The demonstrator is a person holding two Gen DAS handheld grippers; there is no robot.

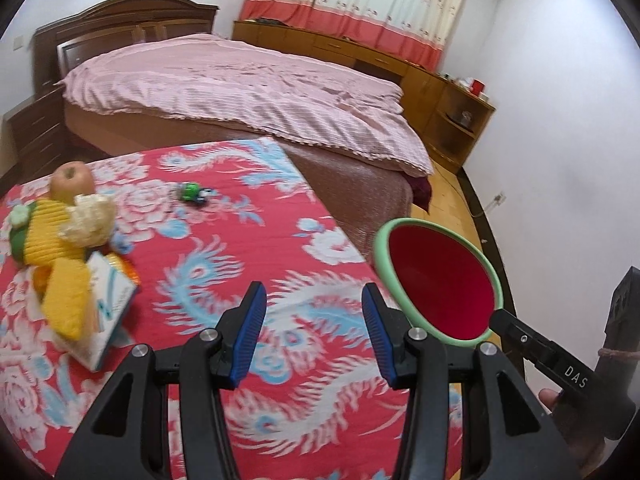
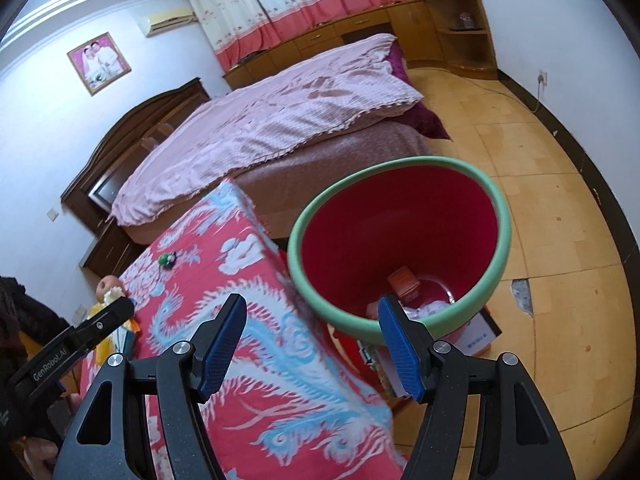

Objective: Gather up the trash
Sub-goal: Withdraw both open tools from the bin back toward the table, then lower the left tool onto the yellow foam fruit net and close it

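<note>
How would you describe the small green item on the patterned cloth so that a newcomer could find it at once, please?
Start at the red cloth with the blue and white pattern in front of the pink bed. Near its far edge the small green item lies alone. Unlike the heap of an apple, yellow pieces and a carton by the left edge, it is tiny, bright green with dark parts, and touches nothing else.
</note>
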